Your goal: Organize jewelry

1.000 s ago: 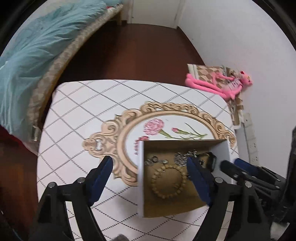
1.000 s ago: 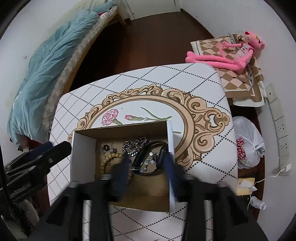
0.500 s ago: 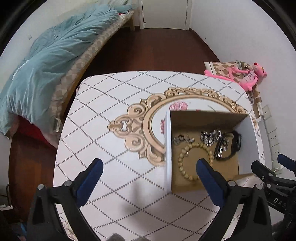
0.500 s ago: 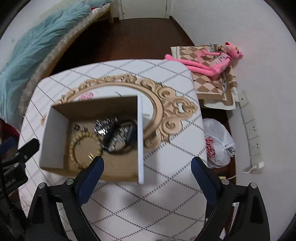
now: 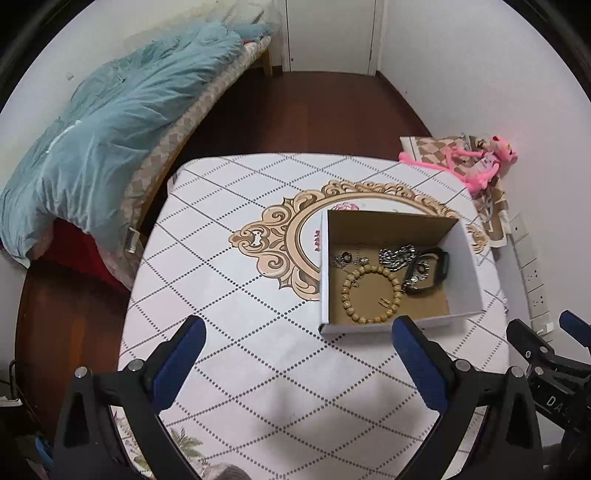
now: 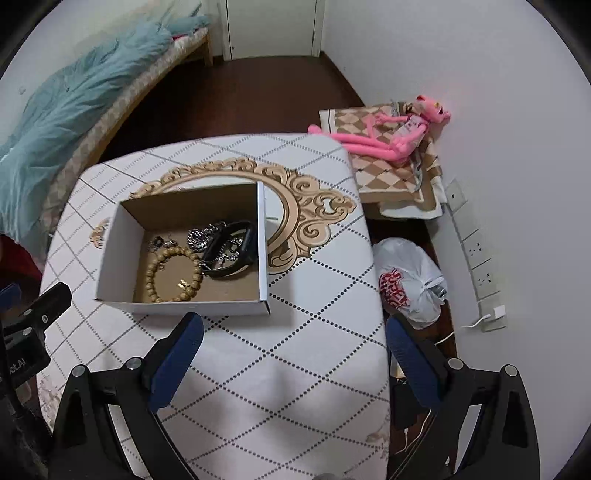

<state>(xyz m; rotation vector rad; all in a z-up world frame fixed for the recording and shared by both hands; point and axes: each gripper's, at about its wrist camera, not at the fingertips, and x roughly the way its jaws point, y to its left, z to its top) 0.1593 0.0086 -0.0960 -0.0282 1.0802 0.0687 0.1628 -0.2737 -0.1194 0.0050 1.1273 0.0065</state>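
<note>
Dark wood floor runs from a white door to a tabletop covered in a white cloth with a dotted diamond grid and a gilt scroll frame printed on it. Along the left wall a bed carries a rumpled teal quilt; against the right wall a pink plush toy lies on a checked cushion, with a tied white plastic bag on the floor just below the table's edge and a row of wall sockets beside it. One open cardboard box sits on the tabletop, partly over the printed frame. Inside lie one wooden bead bracelet, one black band to its right, a silver chain bunched toward the back, and a few small silver pieces too tangled to count. Nothing covers the box. The left gripper hovers over bare cloth in front of the box, its blue fingers spread wide and holding nothing. The right gripper hangs in front of the box's right corner, fingers likewise wide apart and empty.
</note>
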